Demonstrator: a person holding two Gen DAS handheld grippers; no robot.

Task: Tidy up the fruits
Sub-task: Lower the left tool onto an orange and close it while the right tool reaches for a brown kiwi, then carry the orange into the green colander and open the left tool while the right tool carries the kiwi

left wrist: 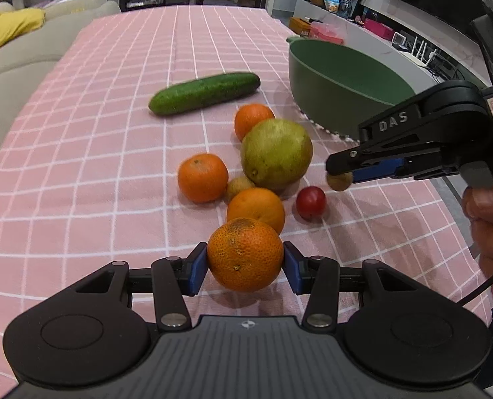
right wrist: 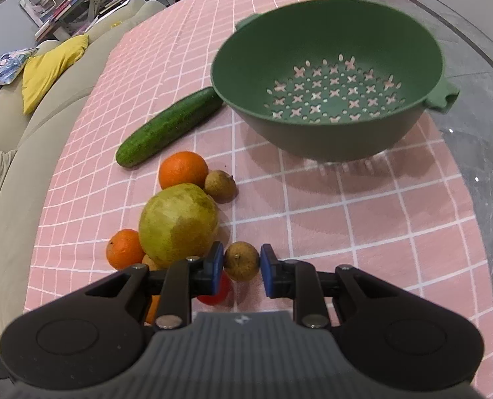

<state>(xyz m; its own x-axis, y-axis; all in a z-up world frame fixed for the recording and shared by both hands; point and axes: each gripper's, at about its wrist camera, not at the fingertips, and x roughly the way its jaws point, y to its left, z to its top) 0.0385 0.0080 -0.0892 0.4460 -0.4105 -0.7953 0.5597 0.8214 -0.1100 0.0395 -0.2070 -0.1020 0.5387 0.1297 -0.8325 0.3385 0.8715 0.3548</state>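
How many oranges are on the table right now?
4. One orange sits gripped in the left gripper; one lies just beyond it, one left of the big green fruit, one behind it. None seem hidden.

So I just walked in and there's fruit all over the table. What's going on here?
A person is sorting fruit with a hand-held tool in each hand. The left tool is clamped on an orange, and the right tool is pinching a small brown fruit. The green colander is empty. On the pink checked tablecloth lie a cucumber, a pear, more oranges and a small red fruit.
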